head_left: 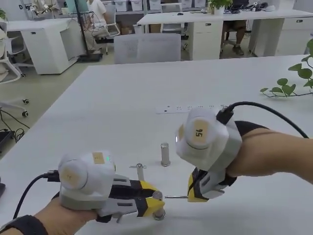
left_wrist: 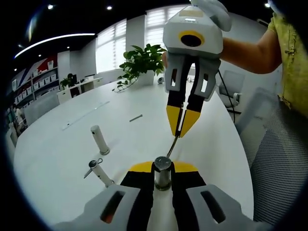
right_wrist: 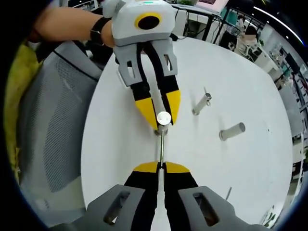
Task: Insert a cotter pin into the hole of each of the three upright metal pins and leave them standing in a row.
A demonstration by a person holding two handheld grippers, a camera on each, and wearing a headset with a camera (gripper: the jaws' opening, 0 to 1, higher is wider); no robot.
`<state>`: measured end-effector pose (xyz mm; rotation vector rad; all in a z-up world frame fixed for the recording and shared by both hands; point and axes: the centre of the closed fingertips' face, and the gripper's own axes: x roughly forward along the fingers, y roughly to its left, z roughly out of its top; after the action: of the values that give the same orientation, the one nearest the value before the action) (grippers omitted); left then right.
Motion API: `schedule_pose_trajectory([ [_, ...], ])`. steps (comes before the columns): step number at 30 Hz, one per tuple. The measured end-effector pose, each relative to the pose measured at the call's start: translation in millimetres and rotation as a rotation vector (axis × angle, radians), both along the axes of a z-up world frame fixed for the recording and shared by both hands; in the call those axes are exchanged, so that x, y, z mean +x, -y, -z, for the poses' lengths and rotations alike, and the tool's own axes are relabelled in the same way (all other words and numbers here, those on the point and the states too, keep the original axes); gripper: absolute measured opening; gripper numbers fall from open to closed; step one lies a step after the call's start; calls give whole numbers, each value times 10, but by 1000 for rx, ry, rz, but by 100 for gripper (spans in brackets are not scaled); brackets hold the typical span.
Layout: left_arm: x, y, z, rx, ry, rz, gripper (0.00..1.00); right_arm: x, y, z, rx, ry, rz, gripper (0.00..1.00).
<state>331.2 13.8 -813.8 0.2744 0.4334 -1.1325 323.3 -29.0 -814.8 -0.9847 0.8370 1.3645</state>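
The white desk spreads bare and wide beyond the work, and its left edge slants away well apart from both tongs. Nearest the person, the left tongs are clenched on a short silver upright metal pin with a flat round head. The right tongs pinch a thin grey wire cotter pin level, its tip meeting that pin just below the head. Farther back stand a second silver pin with a cotter pin across its top, then a plain third silver pin, both apart from the tongs.

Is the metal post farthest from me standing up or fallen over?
Standing up. In the head view the farthest post stands straight on its wider base on the table.
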Motion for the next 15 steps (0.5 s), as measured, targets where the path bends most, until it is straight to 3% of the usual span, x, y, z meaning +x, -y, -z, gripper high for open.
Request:
schedule_pose_trajectory([
  [15, 3, 9, 0, 2, 3, -1, 11, 6, -32, 20, 2, -13, 0, 3],
])
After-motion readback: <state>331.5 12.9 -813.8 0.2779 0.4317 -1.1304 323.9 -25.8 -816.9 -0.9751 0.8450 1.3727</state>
